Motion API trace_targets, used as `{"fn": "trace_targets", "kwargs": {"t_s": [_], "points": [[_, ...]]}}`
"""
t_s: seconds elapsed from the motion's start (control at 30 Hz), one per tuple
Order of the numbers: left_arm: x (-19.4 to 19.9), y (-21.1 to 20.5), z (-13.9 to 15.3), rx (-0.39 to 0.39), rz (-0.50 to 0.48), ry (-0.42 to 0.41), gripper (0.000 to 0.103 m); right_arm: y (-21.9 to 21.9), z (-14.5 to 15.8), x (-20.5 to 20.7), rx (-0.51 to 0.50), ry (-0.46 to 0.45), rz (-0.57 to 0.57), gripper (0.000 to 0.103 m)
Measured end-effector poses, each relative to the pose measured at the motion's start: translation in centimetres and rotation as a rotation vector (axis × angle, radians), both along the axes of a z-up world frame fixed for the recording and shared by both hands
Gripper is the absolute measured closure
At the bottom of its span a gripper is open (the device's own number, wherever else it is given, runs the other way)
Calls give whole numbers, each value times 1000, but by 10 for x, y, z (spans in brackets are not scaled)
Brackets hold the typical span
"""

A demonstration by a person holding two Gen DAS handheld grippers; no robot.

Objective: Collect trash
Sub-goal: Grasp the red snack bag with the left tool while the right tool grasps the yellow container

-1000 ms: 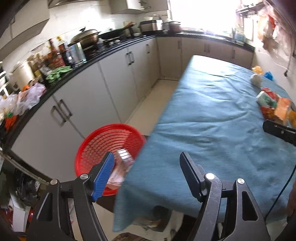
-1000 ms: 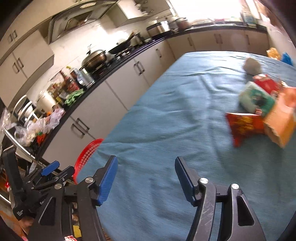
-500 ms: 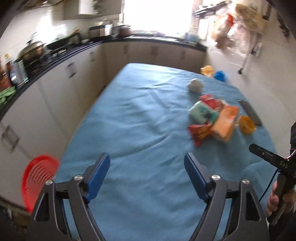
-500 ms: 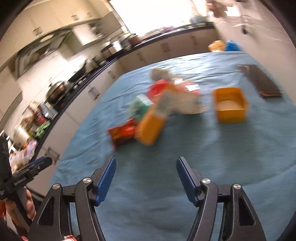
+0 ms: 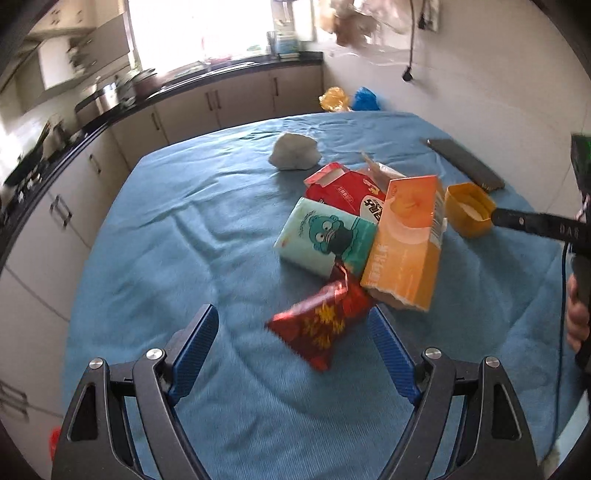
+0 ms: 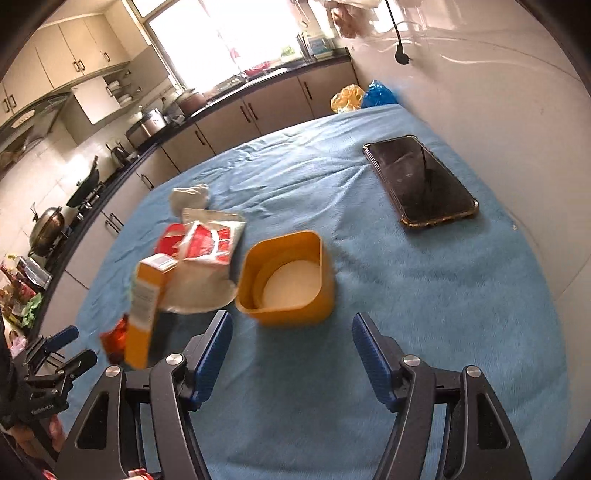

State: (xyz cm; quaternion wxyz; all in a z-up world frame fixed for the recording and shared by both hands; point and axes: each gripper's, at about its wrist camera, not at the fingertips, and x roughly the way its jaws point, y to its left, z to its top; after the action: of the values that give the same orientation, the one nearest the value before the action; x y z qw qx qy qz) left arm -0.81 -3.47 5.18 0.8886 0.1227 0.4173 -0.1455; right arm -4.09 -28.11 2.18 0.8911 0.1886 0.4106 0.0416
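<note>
Behind orange carton (image 5: pixel 406 243), red box (image 5: pixel 341 188) half hidden; both grippers' fingers open, empty.

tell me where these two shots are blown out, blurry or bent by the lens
Left wrist view: the window is blown out white, the counter at the left edge smears with motion blur, and the snack wrapper is slightly soft. Right wrist view: the window glares too, the orange carton is blurred, and the phone stays sharp. Both bend straight edges, fisheye-style.

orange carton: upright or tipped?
Tipped. The orange carton lies on its side, leaning over the green tissue pack.
</note>
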Motion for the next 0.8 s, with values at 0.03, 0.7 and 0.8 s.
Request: {"fn": "trace_targets", "kwargs": {"t_s": [0.03,0.7,0.8], "points": [[5,-3,-2,11,-13,2,21,-1,-1,5,-17,7,-5,31],[-2,-18,-20,-40,-73,113,64,-1,-17,33,-47,43,-40,91],[-15,-12,-14,-69,-45,108,64,-2,-15,26,-34,35,-51,93]]}}
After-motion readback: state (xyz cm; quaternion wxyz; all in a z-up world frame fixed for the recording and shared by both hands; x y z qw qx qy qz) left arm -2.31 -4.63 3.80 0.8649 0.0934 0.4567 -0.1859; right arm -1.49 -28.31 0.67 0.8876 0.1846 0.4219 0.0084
